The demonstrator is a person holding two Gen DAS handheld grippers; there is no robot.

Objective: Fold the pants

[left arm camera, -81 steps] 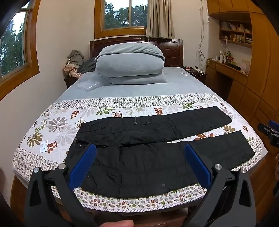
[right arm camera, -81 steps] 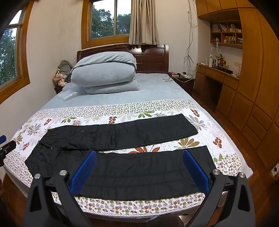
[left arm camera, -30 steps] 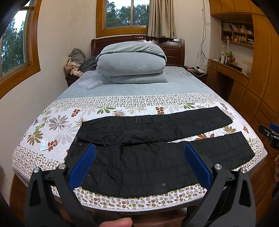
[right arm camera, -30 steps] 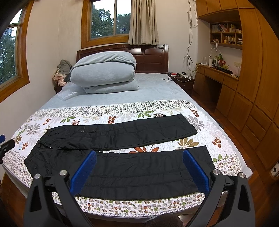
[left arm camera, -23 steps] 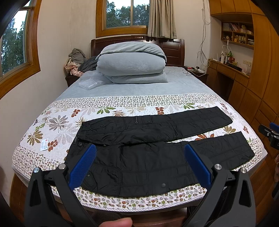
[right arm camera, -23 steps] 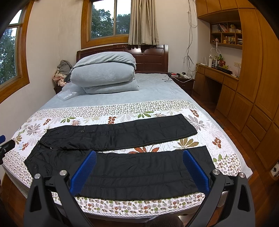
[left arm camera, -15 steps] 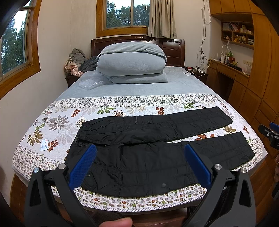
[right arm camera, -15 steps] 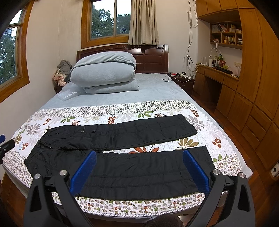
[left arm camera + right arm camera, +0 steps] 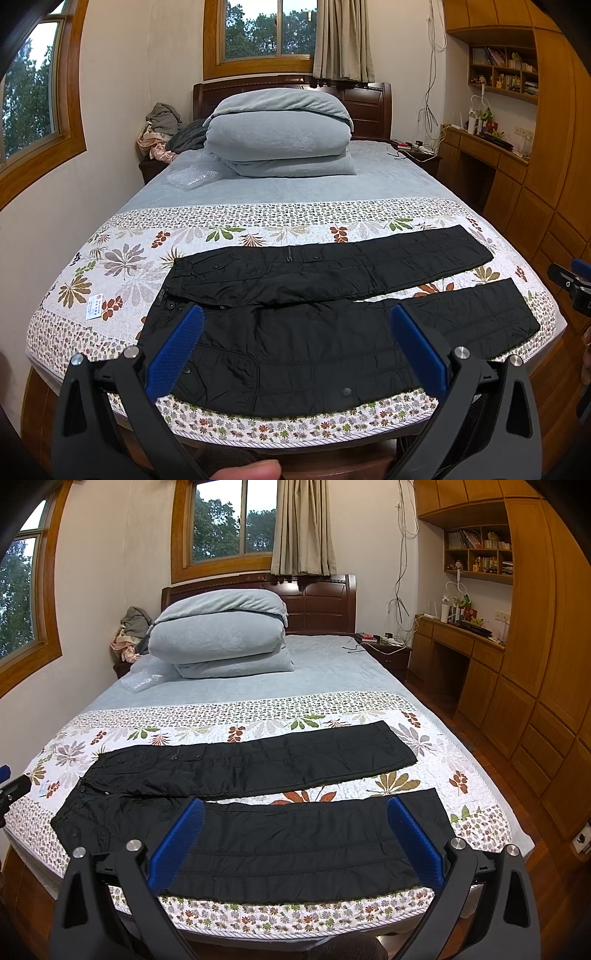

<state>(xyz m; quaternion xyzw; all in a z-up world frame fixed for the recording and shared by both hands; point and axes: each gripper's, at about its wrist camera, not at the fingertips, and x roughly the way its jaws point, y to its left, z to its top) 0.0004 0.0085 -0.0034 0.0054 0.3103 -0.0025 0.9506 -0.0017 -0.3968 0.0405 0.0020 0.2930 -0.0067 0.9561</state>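
Bedroom, wood-panelled; bed (image 9: 258, 192) with a floral quilt (image 9: 122, 258) across its foot carried the work. Black pants (image 9: 295, 347) lay flat on the quilt, long axis running 9 to 3 o'clock across the bed, waistband toward 9, cuffs toward 3. Legs were splayed in a narrow V, far leg (image 9: 258, 760) angling off toward 2, near leg (image 9: 303, 845) along the foot edge; likely spread so for a leg-over-leg fold. Left gripper (image 9: 291, 350) hung over the waist end, jaws wide apart, empty. Right gripper (image 9: 295, 834) hung over the near leg, jaws likewise apart, empty. Neither touched cloth. Folded grey bedding (image 9: 280, 136) sat at 12, well apart.
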